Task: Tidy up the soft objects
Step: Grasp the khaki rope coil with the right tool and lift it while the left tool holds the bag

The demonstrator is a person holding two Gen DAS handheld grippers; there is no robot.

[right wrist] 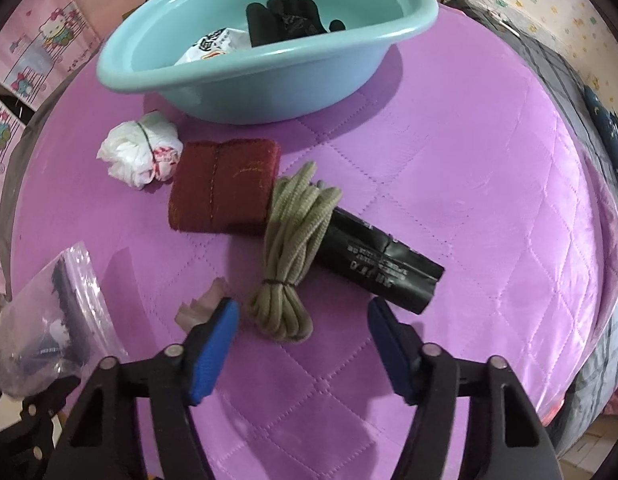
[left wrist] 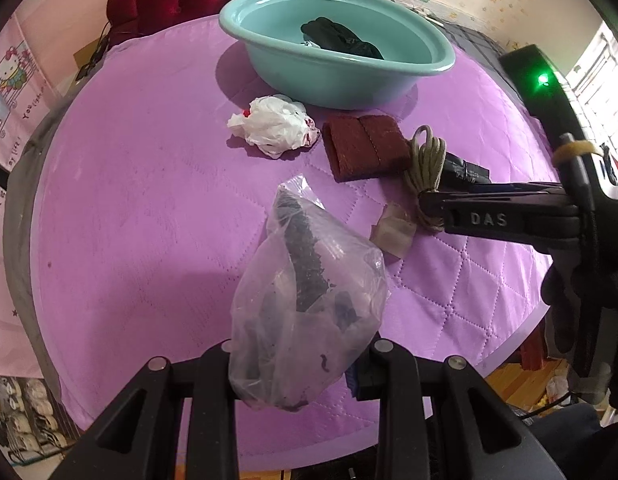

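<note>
The bed is covered with a quilted purple sheet (right wrist: 449, 184), smooth and a little shiny, and a teal plastic basin (right wrist: 245, 92) stands at its far side with a black glove (right wrist: 285, 18) inside. I judge I am in the middle of collecting. My left gripper (left wrist: 299, 364) is closed on a thin clear bag (left wrist: 309, 300) with dark contents. My right gripper (right wrist: 303, 344) stands half open and empty, just before the coiled olive cord (right wrist: 293, 252). Next I must lower it around the cord and close.
</note>
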